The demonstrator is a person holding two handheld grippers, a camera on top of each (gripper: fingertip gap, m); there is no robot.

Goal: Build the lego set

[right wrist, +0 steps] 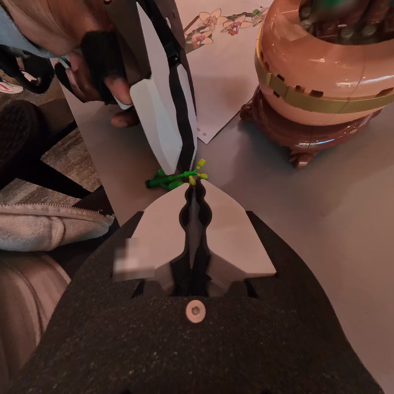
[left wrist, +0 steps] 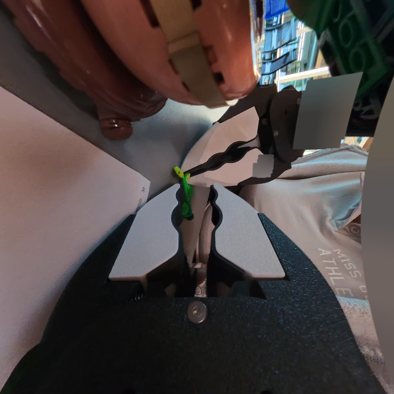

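A small green stem (right wrist: 170,178) with leaves and yellow buds (right wrist: 201,163) lies low over the grey table (right wrist: 287,223). My right gripper (right wrist: 195,184) is shut, its tips pinching one yellow bud (right wrist: 192,180) at the stem's end. My left gripper (right wrist: 183,168) comes down from above and straddles the stem's middle. In the left wrist view the stem (left wrist: 187,200) hangs in the gap of my left gripper (left wrist: 195,186), against one finger, jaws apart. The right gripper (left wrist: 184,172) reaches in from the right, with a yellow bud (left wrist: 178,171) at its tips.
The brown built pot (right wrist: 319,74) with a tan band stands at the right, close above in the left wrist view (left wrist: 106,53). An open instruction booklet (right wrist: 223,64) lies behind the stem. Dark green pieces (left wrist: 351,32) sit at the upper right. A person's hand (right wrist: 96,64) holds the left gripper. Only a small space, under 4 cm, lies between the two pairs of fingers. The brown built pot (right wrist: 319,74) is about 10 cm from both grippers' fingertips.
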